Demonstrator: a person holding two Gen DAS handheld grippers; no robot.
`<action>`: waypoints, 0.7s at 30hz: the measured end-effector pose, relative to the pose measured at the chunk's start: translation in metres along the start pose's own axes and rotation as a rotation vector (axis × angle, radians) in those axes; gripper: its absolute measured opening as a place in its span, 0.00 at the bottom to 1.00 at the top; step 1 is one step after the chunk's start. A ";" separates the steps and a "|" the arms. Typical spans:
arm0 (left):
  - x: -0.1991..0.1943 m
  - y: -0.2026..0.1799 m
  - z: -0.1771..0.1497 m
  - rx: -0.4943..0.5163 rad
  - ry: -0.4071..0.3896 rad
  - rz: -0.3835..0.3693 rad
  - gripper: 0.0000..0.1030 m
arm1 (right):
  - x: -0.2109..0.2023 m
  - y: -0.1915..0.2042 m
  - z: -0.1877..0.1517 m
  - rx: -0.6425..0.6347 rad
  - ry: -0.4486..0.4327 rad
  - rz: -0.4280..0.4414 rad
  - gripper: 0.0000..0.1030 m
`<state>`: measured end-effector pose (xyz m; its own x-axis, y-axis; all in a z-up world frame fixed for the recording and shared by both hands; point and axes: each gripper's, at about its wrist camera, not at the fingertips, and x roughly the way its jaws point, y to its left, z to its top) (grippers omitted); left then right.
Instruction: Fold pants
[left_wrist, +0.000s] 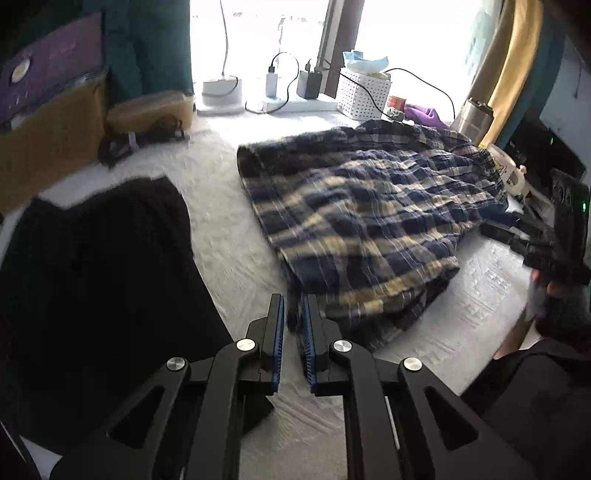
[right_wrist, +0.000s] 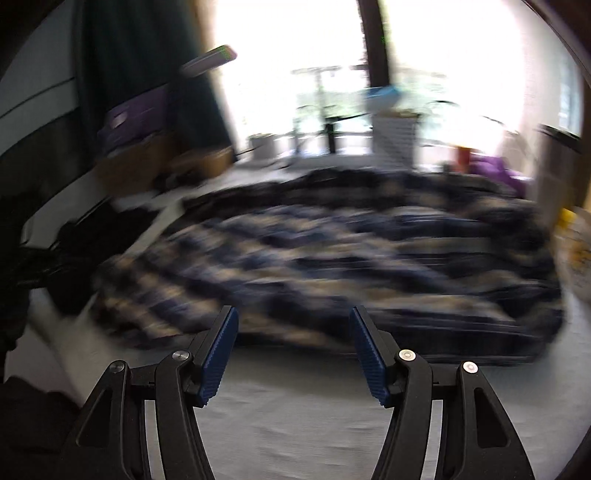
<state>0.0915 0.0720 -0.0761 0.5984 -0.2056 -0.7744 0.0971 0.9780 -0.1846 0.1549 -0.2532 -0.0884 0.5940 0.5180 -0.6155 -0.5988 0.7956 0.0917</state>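
Observation:
Navy and cream plaid pants (left_wrist: 362, 214) lie rumpled on a white padded surface (left_wrist: 229, 254), folded over on themselves. My left gripper (left_wrist: 293, 299) is nearly closed, a narrow gap between its blue pads, with the pants' near corner edge between them. In the blurred right wrist view the same pants (right_wrist: 332, 258) spread across the middle. My right gripper (right_wrist: 291, 314) is open and empty, just short of the pants' near edge, above the white surface (right_wrist: 295, 417).
A black garment (left_wrist: 99, 280) lies left of the pants. Chargers with cables (left_wrist: 291, 85), a white basket (left_wrist: 364, 92) and a purple cloth (left_wrist: 424, 112) stand by the window. Boxes (left_wrist: 51, 129) stand at left. Dark devices (left_wrist: 554, 221) sit at right.

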 end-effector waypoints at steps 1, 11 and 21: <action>0.001 0.000 -0.003 -0.012 -0.002 -0.008 0.09 | 0.005 0.012 0.000 -0.019 0.009 0.030 0.62; 0.014 -0.003 -0.008 -0.092 -0.072 -0.053 0.42 | 0.029 0.083 -0.006 -0.178 0.084 0.113 0.47; 0.011 -0.015 -0.020 -0.090 -0.108 -0.044 0.06 | 0.036 0.105 -0.014 -0.281 0.109 0.116 0.05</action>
<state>0.0812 0.0546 -0.0942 0.6780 -0.2384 -0.6953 0.0563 0.9600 -0.2742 0.1063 -0.1552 -0.1118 0.4611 0.5514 -0.6952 -0.7930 0.6076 -0.0440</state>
